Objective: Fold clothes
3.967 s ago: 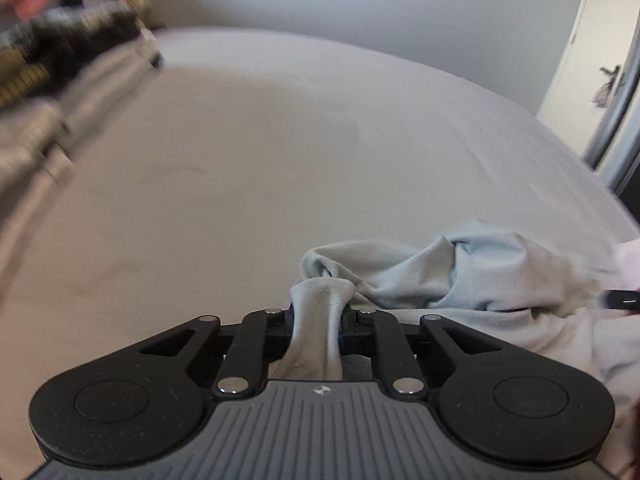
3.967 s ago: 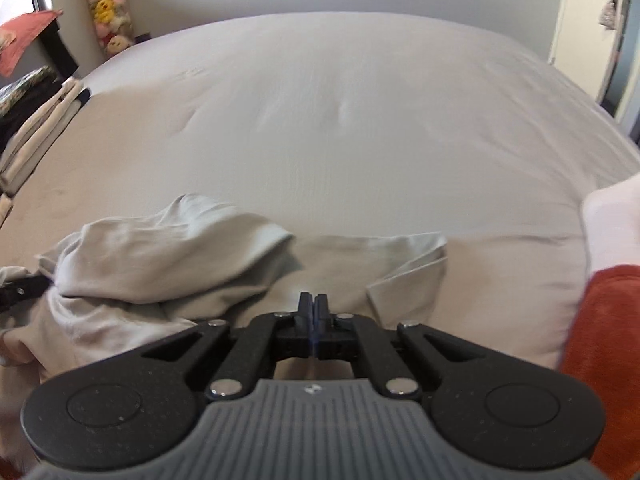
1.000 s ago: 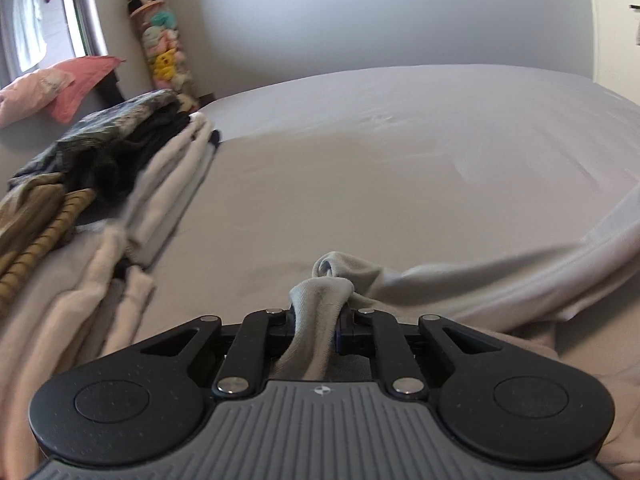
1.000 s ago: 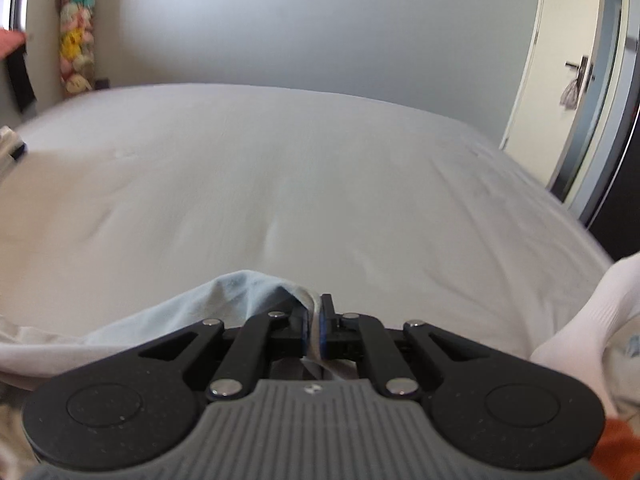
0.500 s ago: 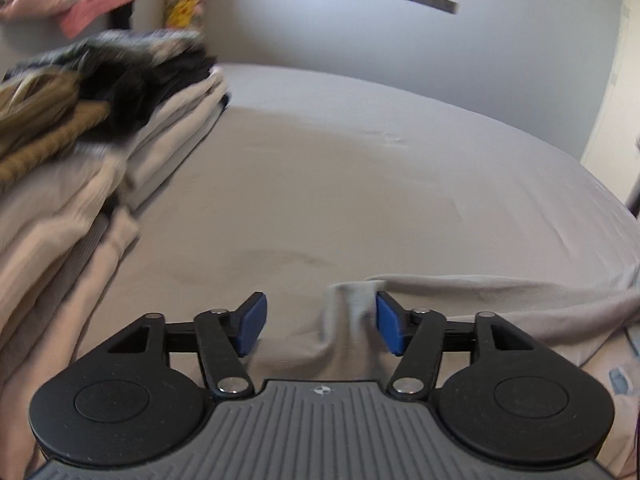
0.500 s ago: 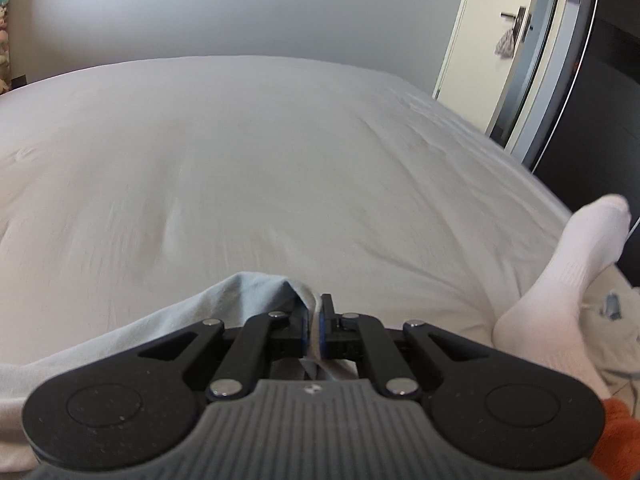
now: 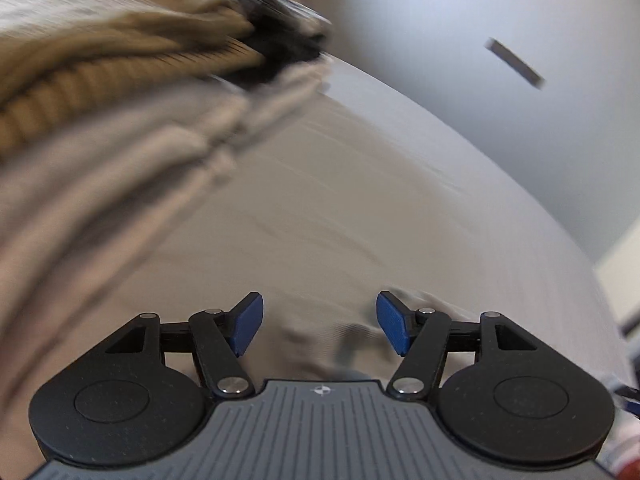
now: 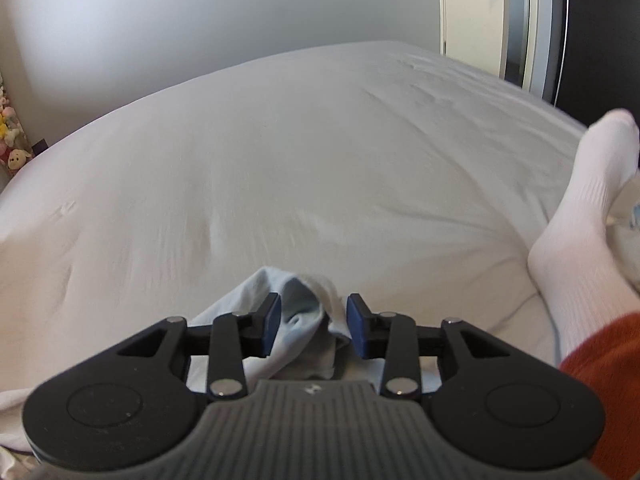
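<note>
Garment [image 8: 304, 320]: pale grey-blue fabric, lying on the bed sheet [image 8: 300, 160] at the near edge.

Left wrist view: heavy motion blur. Left gripper [image 7: 319, 328] tilted, hanging low over the sheet, jaws spread wide, blue pads [image 7: 248, 324] clear of everything, nothing held. Blurred crumple of the garment sits just ahead of and below the right-side pad, not touching either pad as far as the blur allows. Stack of folded clothes [image 7: 120, 92] fills the upper left, beige and tan layers with something dark on top.

Right wrist view: right gripper [image 8: 313, 330] level, pointing across the bed, jaws partly apart. A bunched peak of the garment stands between the pads; can't tell if either pad touches it, but it isn't pinched. Rest of the fabric trails left under the gripper body. White-socked foot [image 8: 580, 220] rests on the sheet at far right.
</note>
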`<state>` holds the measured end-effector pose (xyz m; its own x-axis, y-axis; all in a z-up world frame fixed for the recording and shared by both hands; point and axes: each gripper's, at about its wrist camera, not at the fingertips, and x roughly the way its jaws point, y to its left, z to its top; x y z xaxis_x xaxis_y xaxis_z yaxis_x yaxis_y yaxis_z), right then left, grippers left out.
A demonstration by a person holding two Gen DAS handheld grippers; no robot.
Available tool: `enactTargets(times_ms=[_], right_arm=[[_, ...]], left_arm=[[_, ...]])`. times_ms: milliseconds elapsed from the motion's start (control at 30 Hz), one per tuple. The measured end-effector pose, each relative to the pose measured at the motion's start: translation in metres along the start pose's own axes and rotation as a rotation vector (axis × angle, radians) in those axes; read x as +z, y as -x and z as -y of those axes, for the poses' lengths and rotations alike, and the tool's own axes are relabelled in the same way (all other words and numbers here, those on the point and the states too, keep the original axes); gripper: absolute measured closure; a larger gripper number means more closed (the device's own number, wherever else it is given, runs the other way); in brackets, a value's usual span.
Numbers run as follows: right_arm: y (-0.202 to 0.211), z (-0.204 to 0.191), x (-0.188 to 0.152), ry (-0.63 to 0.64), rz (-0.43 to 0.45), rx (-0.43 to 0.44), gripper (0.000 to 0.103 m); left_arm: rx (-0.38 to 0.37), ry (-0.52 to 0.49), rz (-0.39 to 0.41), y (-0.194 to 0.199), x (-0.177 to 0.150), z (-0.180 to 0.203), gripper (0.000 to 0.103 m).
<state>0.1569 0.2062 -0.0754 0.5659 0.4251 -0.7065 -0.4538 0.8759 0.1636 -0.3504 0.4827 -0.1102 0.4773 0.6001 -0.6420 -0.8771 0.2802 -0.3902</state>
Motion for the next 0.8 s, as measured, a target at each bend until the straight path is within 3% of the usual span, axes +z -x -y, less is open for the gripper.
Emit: enactTargets(times_ms=[67,300,433,467,567,700,800], right_arm=[[-0.002,0.000,-0.001,0.000,-0.006,0.010,0.063],[-0.004,0.006,-0.007,0.076,0.059,0.022,0.063],[0.001,0.028,-0.003,0.049,0.110,0.042,0.062],[0.000,0.035,-0.002,0.043,0.106,0.039,0.061],[-0.002,0.057,-0.002,0.030,0.089,0.026,0.061],[-0.008,0.077,-0.009,0.058,0.034,0.020,0.060],[-0.014,0.084,-0.017,0.058,-0.030,0.036,0.055]], left_arm=[[0.034,-0.003,-0.005,-0.003,0.002,-0.004,0.029],[0.053,-0.047,-0.139,-0.044,-0.003,0.001,0.030],[0.060,-0.109,-0.128,-0.047,-0.006,0.011,0.054],[0.062,-0.124,-0.126,-0.048,-0.007,0.014,0.064],[0.066,-0.169,-0.114,-0.049,-0.009,0.022,0.079],[0.083,-0.205,-0.092,-0.048,-0.012,0.031,0.084],[0.099,-0.225,-0.076,-0.046,-0.015,0.036,0.086]])
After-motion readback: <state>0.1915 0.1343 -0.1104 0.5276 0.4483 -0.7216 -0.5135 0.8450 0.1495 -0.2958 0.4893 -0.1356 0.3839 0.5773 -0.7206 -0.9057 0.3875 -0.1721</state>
